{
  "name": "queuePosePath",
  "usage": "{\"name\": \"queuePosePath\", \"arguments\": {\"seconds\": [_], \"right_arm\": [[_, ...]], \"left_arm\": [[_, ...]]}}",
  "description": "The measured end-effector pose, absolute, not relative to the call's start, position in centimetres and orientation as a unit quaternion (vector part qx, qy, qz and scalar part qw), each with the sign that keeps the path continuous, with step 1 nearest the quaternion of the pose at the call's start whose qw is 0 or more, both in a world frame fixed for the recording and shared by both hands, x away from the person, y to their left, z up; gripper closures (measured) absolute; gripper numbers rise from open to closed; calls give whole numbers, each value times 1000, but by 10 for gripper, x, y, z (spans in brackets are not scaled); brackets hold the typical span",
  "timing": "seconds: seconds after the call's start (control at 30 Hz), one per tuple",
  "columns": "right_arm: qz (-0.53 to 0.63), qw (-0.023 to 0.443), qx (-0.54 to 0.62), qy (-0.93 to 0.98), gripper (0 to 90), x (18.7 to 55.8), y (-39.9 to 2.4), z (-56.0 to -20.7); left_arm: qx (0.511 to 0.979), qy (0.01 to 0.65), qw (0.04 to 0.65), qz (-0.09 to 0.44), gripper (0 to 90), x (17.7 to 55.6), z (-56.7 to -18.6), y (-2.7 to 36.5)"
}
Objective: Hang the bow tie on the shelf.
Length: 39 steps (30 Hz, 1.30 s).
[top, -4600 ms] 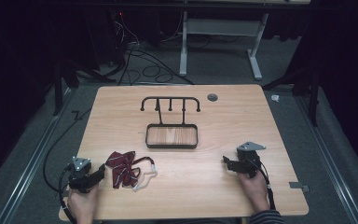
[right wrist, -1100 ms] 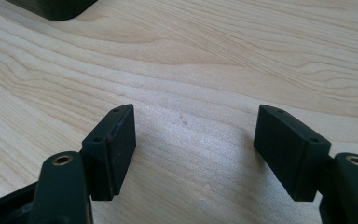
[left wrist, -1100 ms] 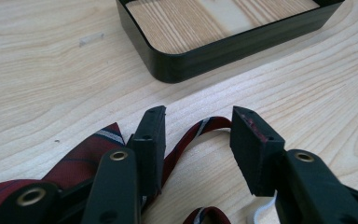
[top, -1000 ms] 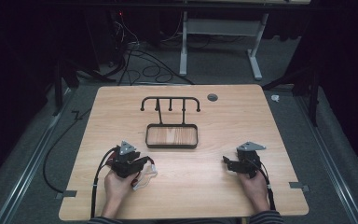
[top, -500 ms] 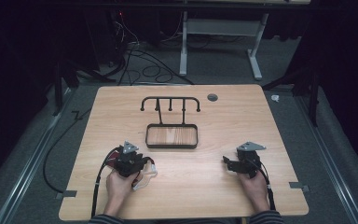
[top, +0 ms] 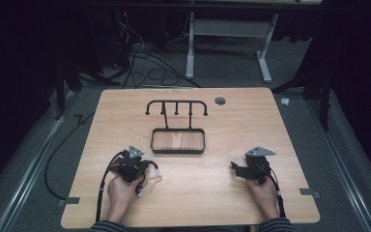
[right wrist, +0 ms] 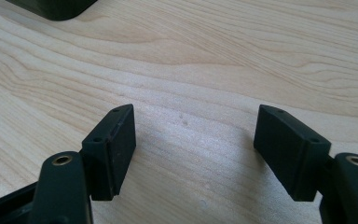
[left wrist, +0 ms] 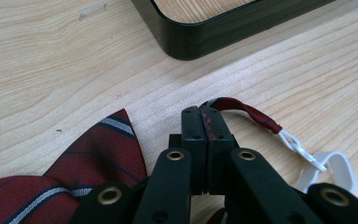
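Observation:
A maroon striped bow tie [left wrist: 88,158] lies on the wooden table [top: 207,198] at the front left. Its thin maroon strap [left wrist: 251,112] ends in a white plastic clasp [left wrist: 303,149]. My left gripper [left wrist: 204,114] has just been closing and now stands shut on that strap, pinched between the pads. In the high view the left gripper [top: 134,166] covers most of the tie, and a pale bit of strap [top: 152,181] shows to its right. My right gripper [top: 236,170] rests at the front right, jaws wide apart [right wrist: 193,140] over bare wood.
A black stand with a wood-bottomed tray [top: 178,151] and a bar of hooks [top: 176,102] stands at the table's middle. The tray's corner [left wrist: 223,23] is just beyond the left gripper. A round grommet [top: 220,100] sits at the back.
The left gripper moved right from beside the bow tie onto it, then its jaws closed on the strap. The right gripper has not moved.

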State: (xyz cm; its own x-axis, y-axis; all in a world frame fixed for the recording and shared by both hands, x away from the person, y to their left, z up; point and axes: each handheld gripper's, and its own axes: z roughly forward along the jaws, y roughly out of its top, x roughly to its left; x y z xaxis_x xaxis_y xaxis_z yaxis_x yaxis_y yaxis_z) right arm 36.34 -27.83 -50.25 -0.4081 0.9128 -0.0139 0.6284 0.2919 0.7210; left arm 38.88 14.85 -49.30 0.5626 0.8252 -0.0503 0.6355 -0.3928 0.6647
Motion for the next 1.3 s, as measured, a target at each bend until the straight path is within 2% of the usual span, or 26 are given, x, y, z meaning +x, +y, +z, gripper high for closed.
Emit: {"name": "queuePosePath", "arguments": {"seconds": [0.2, 0.6, 1.3], "right_arm": [[325, 219, 498, 774, 307, 363, -278, -502], [325, 218, 498, 774, 307, 363, -278, -502], [325, 218, 498, 773, 307, 363, -278, -502]], "left_arm": [[823, 444, 324, 143, 896, 389, -492, 152], [796, 444, 386, 142, 897, 373, -466, 170], [774, 422, 443, 165, 897, 357, -425, 177]]}}
